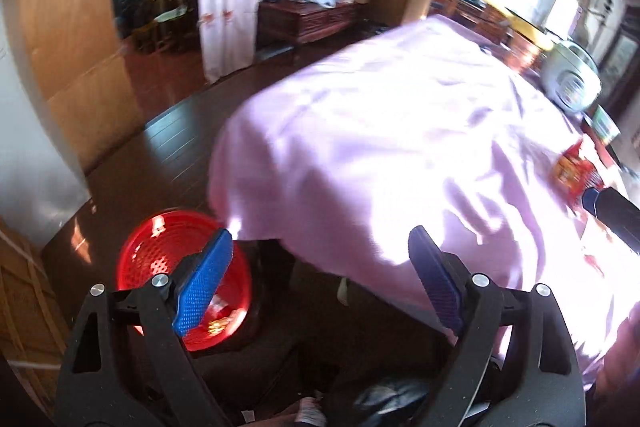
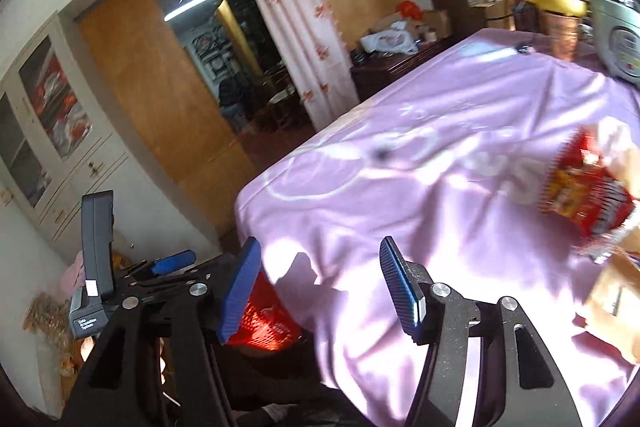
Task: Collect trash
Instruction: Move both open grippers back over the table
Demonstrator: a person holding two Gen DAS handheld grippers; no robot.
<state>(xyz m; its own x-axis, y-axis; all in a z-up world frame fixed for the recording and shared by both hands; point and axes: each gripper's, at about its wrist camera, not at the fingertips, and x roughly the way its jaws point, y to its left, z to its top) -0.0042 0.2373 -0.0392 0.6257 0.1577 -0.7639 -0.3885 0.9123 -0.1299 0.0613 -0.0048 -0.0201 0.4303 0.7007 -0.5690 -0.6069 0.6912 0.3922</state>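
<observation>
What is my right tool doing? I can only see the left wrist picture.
Observer: The right tool is open, with nothing between its fingers.
Operator: Does the table cover have pictures on it? Mine looks all shiny.
Observer: Yes, there are white rings drawn on the purple cloth.
Operator: What is way over on the side of the room?
Observer: A white cabinet with glass doors stands against the wall, beyond the orange-brown panel.
</observation>
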